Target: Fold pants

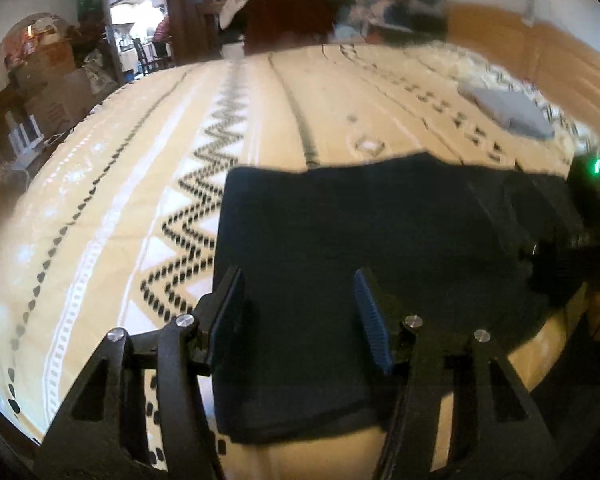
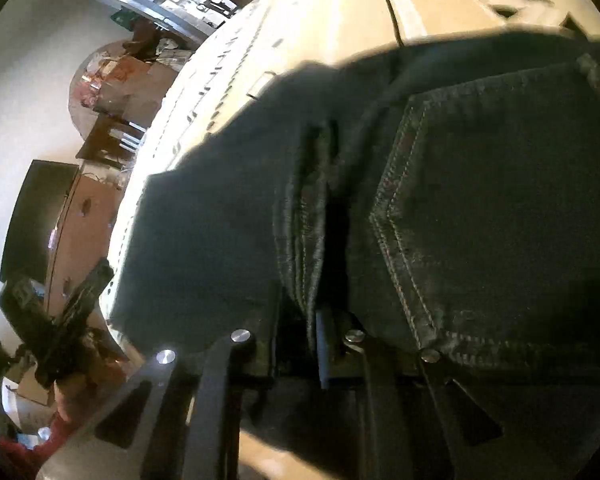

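Cream patterned bedspread (image 1: 148, 184) carries the dark pants (image 1: 340, 240), folded flat. Left gripper (image 1: 300, 312) hovers over them half open — nothing held. Right gripper (image 2: 300, 340) (at the pocket end) is pinched onto a denim fold.

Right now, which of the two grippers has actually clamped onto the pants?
The right gripper: its fingers are pinched on the dark pants beside the back pocket. The left gripper hangs over the cloth with its fingers apart, gripping nothing.
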{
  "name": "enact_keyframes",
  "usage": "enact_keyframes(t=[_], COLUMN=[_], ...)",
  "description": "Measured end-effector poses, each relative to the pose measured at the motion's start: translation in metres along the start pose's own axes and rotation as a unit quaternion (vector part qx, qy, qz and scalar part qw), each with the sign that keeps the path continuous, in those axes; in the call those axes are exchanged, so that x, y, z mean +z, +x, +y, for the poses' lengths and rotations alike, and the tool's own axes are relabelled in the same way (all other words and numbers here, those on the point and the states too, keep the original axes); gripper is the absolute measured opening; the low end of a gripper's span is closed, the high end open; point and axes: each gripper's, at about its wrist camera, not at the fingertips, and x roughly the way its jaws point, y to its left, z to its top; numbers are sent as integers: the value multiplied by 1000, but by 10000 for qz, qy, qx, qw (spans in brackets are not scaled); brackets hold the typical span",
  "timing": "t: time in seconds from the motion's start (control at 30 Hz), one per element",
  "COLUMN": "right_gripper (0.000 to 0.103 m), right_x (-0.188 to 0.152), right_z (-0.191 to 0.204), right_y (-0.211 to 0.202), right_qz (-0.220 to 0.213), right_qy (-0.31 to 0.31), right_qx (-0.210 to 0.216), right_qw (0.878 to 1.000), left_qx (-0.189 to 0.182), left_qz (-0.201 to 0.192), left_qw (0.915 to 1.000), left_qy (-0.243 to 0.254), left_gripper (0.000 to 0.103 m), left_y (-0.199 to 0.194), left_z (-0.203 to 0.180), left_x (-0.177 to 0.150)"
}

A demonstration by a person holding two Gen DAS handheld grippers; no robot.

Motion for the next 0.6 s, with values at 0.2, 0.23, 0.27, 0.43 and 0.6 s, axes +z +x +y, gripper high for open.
enact_keyframes(t=[0.2, 0.23, 0.27, 0.43, 0.6], right_gripper=[31, 31, 31, 6, 5], right_x=[5, 5, 7, 42, 83], right_z=[38, 44, 51, 105, 173], right_y=[-28, -38, -49, -32, 82], right_qz=[-205, -324, -471, -515, 591], right_qy=[-1116, -1272, -1365, -1849, -2036], right_qx=[-773, -906, -930, -97, 1567], right_qw=[9905, 9872, 9852, 9814, 9646], left_qx=[282, 322, 327, -110, -174], left_qz=[296, 277, 252, -16, 186], left_qw=[9973, 9970, 9968, 9970, 9945], left_qy=[-605, -642, -688, -765, -1019], left_gripper=[75, 75, 73, 61, 48], left_y=[12, 10, 7, -18, -6], left_z=[42, 45, 47, 36, 37], left_x=[-28, -29, -30, -31, -38])
